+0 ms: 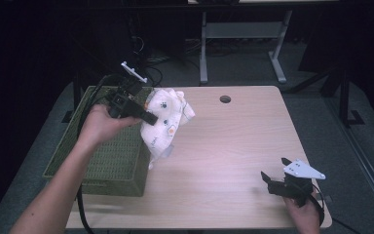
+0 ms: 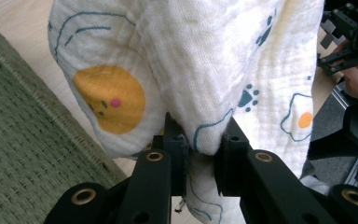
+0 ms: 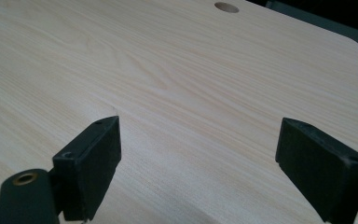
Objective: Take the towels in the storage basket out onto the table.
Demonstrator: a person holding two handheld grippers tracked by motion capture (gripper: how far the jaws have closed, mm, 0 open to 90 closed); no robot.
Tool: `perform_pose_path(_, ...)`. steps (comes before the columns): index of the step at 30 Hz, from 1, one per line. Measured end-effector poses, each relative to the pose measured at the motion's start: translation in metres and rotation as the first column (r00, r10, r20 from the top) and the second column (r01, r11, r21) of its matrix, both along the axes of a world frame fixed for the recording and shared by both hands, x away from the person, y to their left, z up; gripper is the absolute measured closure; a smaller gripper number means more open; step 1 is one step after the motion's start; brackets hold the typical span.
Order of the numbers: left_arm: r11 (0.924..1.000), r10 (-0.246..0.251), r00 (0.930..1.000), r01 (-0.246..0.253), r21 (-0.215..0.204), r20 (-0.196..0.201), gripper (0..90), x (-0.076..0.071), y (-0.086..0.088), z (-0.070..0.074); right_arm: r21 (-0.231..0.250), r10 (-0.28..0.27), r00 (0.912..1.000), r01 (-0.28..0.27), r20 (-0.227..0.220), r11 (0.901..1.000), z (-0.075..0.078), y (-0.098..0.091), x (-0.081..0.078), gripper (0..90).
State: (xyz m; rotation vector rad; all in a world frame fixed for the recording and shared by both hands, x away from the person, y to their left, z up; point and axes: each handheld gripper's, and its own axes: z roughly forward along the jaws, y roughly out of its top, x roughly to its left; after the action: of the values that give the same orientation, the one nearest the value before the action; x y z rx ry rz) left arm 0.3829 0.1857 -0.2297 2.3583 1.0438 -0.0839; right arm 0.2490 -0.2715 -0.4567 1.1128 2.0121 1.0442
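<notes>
- The printed cloth (image 1: 165,119) is pinched tight in the left claw (image 1: 148,117), held up by the green basket's (image 1: 102,161) edge.
- The right claw (image 1: 272,180) is spread wide, nothing gripped, over the tabletop (image 1: 224,146).

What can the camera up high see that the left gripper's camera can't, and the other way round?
High view only: the whole wooden table with its round hole, and the left gripper from outside. Left gripper view only: close up, the jaws pinching a fold of the cloth, and its yellow face print. Both: the white printed cloth, the green woven basket, the right gripper farther off.
</notes>
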Motion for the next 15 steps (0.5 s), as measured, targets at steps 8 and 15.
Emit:
perform_pose_path(8, 0.9997, -0.021, 0.9997, 0.021, 0.013, -0.014, 77.0, 0.007, -0.015, -0.005, -0.005, 0.003, 1.0000, -0.003, -0.004, 1.0000, 0.000, 0.001, 0.000, 13.7)
perform_pose_path(15, 0.9996, -0.022, 0.9996, 0.022, 0.015, -0.018, 77.0, 0.012, -0.031, -0.011, -0.002, 0.004, 1.0000, -0.004, -0.001, 1.0000, 0.000, 0.000, 0.000, 13.7)
